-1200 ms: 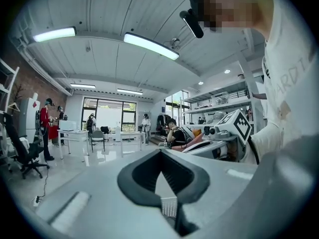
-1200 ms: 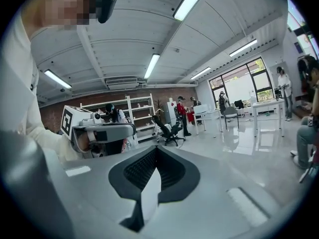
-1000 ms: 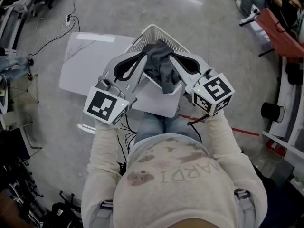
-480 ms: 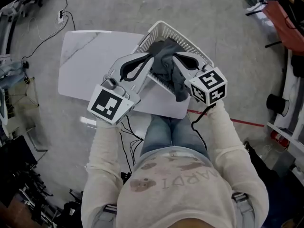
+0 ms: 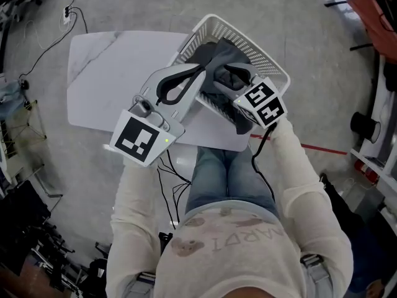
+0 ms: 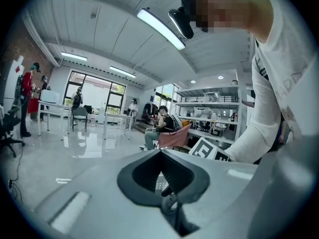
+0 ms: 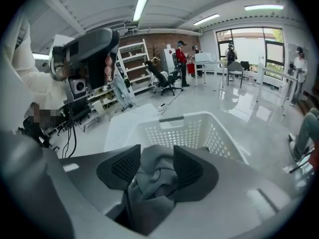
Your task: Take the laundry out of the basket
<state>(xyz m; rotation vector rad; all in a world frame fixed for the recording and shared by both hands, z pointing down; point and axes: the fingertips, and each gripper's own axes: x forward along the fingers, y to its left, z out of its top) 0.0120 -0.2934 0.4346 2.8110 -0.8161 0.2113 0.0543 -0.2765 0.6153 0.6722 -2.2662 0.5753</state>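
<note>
A white mesh laundry basket (image 5: 263, 49) stands on the right end of a white marble-look table (image 5: 111, 67). A grey garment (image 5: 224, 56) is bunched in it and hangs over its near rim. My left gripper (image 5: 201, 73) reaches over the basket's left side with its tips together on the garment's edge; in the left gripper view the tips (image 6: 159, 152) meet with a bit of cloth under them. My right gripper (image 5: 224, 78) is over the basket. Its jaws (image 7: 157, 151) are opening, with the grey garment (image 7: 157, 176) bunched loosely between the ribbed pads. The basket (image 7: 199, 128) lies just beyond.
My knees sit under the table's near edge. Cables (image 5: 167, 172) trail on the floor at the left and below the table. A red tape line (image 5: 316, 149) crosses the floor at the right. Seated people and a red chair (image 5: 372, 17) are at the far right.
The right gripper has come in lower over the basket and its jaws have parted. The garment that both grippers held up has sunk toward the basket.
</note>
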